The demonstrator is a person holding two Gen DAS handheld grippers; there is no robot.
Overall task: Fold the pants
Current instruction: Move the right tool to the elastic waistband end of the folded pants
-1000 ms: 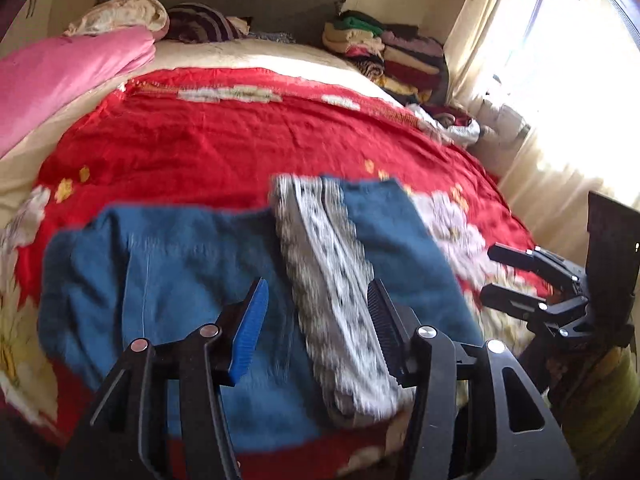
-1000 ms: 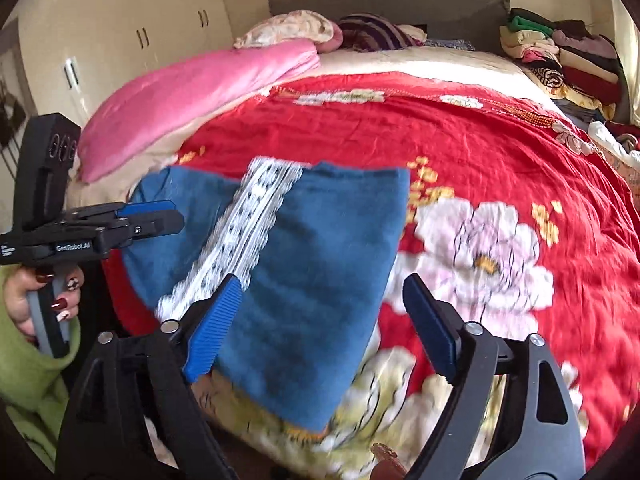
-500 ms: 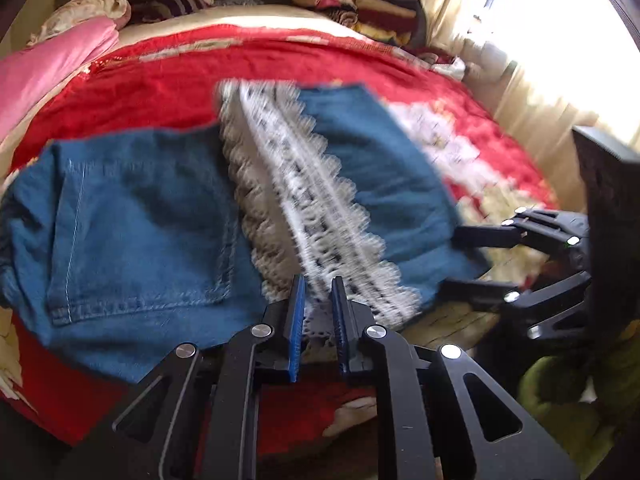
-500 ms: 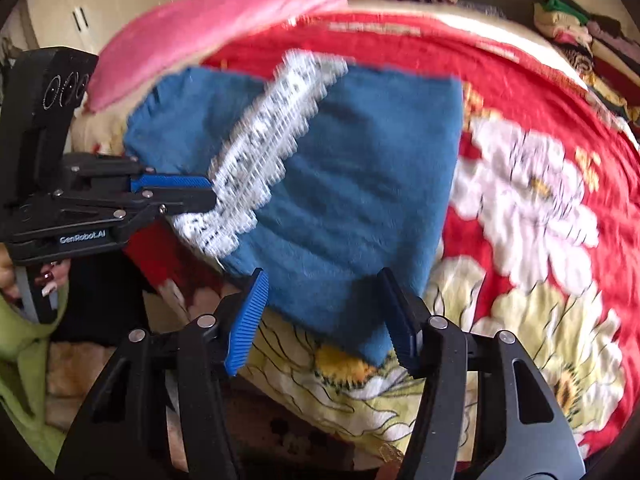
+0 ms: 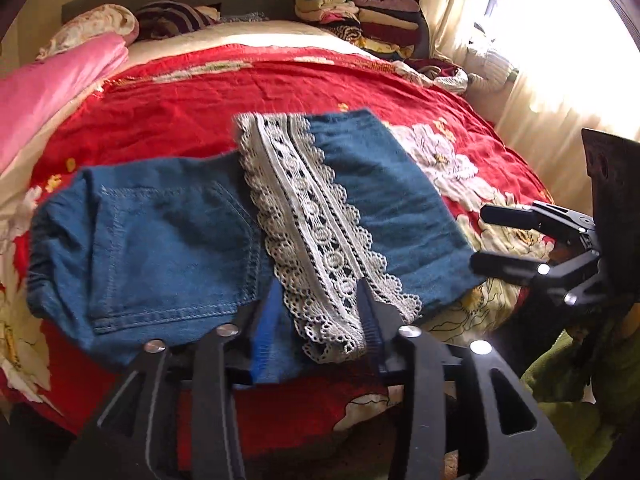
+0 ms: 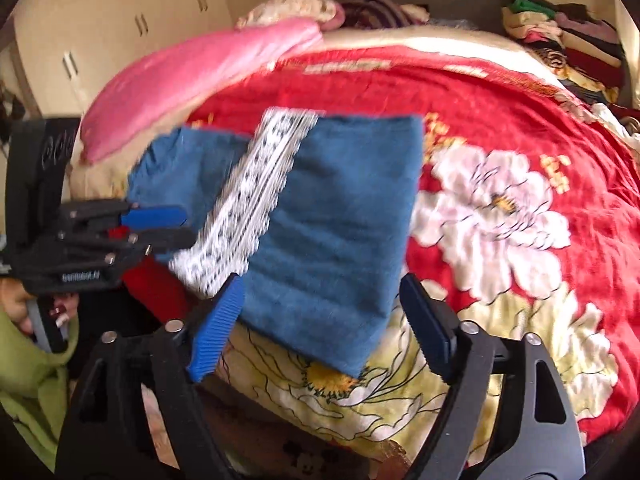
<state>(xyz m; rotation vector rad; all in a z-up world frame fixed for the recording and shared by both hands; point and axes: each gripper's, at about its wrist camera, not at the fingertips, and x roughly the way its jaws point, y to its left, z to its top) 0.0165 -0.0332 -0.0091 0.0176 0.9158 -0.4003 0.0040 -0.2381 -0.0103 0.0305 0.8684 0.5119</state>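
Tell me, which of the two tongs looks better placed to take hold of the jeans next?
Left, probably. The left tongs stand open astride the lace-trimmed edge of the jeans, fabric already between the pads. The right tongs, also open, frame only the jeans' near corner.

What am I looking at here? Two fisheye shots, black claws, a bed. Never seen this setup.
No robot arm: a person holds a two-finger gripper in each hand, and each gripper carries a camera looking out along its fingers. One picture comes from the left gripper, with the other tool visible at its right edge. The other picture comes from the right gripper, with the left one and the hand holding it visible at the left edge.

On the red flowered bedspread lie denim pants, already folded over, with a white lace trim on top. Folded clothes are stacked by the headboard, with a pink blanket alongside.

Both pairs of jaws stand open at the near edge of the pants; nothing is held.
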